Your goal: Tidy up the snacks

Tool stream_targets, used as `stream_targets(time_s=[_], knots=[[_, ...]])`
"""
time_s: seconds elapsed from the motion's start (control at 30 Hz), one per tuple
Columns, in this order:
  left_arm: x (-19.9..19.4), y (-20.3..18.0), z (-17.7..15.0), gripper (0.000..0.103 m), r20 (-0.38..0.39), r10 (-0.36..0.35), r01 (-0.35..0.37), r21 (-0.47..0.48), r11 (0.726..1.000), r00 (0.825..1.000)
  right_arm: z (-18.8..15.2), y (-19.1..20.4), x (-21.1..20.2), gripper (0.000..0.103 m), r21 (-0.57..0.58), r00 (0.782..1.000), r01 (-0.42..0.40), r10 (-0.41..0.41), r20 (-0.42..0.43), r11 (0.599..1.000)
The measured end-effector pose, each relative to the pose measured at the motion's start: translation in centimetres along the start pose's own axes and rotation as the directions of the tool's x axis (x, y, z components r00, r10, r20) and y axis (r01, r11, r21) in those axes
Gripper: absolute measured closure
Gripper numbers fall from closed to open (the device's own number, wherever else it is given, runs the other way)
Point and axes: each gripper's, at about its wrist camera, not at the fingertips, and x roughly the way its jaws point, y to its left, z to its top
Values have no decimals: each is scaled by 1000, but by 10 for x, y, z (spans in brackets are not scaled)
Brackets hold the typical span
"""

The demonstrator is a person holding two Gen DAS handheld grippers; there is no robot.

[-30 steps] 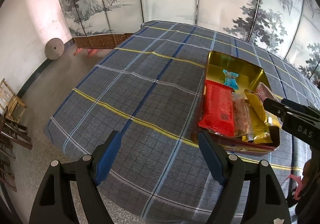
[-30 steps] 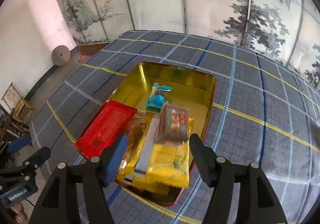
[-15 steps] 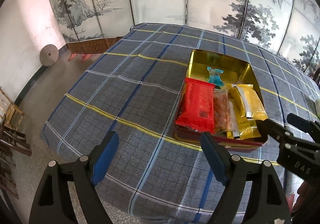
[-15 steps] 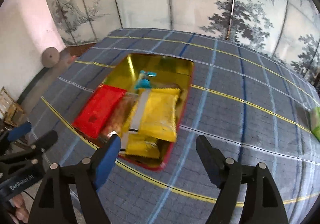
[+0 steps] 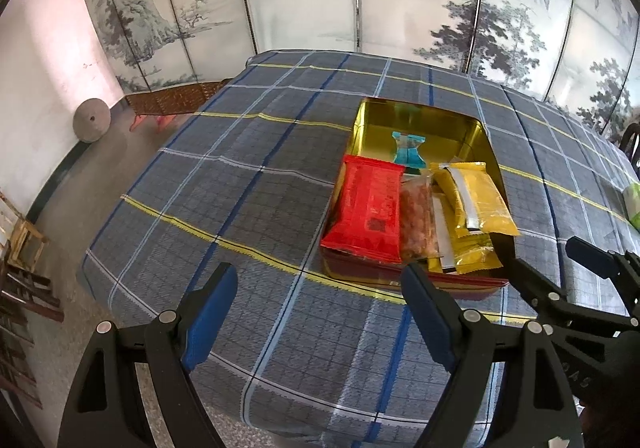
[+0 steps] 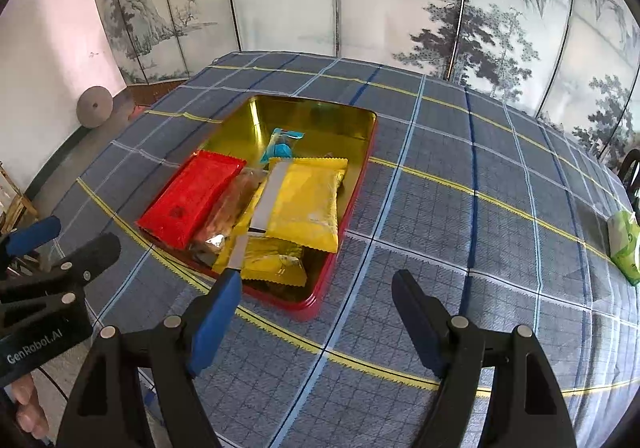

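Your left gripper (image 5: pixel 318 308) hangs with its jaws spread wide and nothing between them, above the plaid tablecloth (image 5: pixel 240 183) just short of the tin's near-left corner; your right gripper (image 6: pixel 316 312) is likewise wide apart and holding nothing, just off the tin's near-right corner; the gold-lined red tin (image 6: pixel 360 151) lies on the cloth, with a red packet (image 6: pixel 192 197) at its left, a clear bag of brown snacks (image 6: pixel 228 207) beside it, yellow packets (image 6: pixel 308 199) stacked to the right, and a small blue-wrapped sweet (image 6: pixel 280 145) further back; a green packet (image 6: pixel 624 244) lies well apart at the cloth's right edge.
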Motion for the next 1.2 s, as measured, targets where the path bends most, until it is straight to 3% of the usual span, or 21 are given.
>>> stream_targets(time_s=[1.2], knots=[[10,-13,1,18,-19,-9,10,14,1000,1000,-10,3,14,24,-38,998,-8,5,-56,999]])
